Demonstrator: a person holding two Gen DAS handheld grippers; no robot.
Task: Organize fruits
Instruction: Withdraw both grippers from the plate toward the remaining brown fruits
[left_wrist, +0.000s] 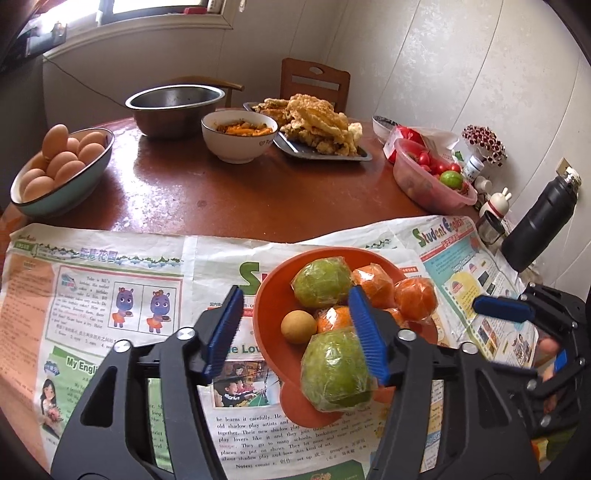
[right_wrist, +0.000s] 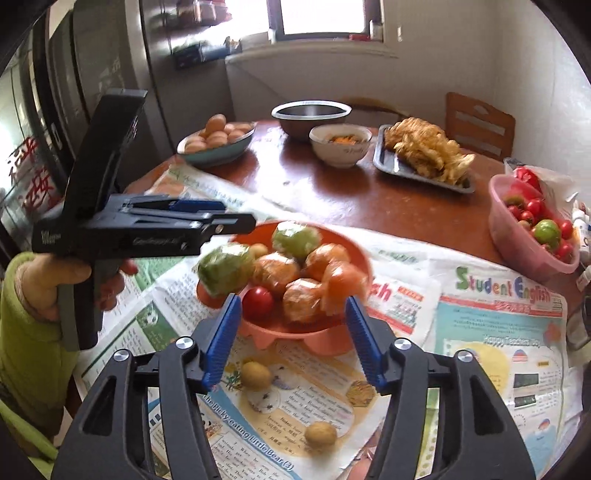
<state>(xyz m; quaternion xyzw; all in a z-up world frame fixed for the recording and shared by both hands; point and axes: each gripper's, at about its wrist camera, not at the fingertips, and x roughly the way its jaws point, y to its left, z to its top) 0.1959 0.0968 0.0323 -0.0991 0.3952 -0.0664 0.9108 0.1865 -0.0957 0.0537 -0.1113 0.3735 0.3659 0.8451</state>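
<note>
- My left gripper (left_wrist: 295, 332) hangs over the near rim of the orange plastic fruit bowl (left_wrist: 269, 295), its blue-padded fingers (left_wrist: 225, 325) spread wide and holding nothing; the right-hand pad overlaps a green plastic-wrapped citrus fruit (left_wrist: 334, 373) at the bowl's edge, though I cannot tell if it touches.
- In the bowl lie another wrapped green fruit (left_wrist: 321, 282), several wrapped orange tangerines (left_wrist: 415, 297) and one small tan round fruit (left_wrist: 297, 326).
- My right gripper (right_wrist: 293, 339) is also wide and empty, low in front of the bowl, where a red cherry tomato (right_wrist: 258, 302) sits at the near side.
- Two small tan fruits (right_wrist: 255, 374) lie on the newspaper (right_wrist: 498, 332) between my right fingers, outside the bowl.
- The newspaper covers the near part of the round brown bench (left_wrist: 221, 192).
</note>
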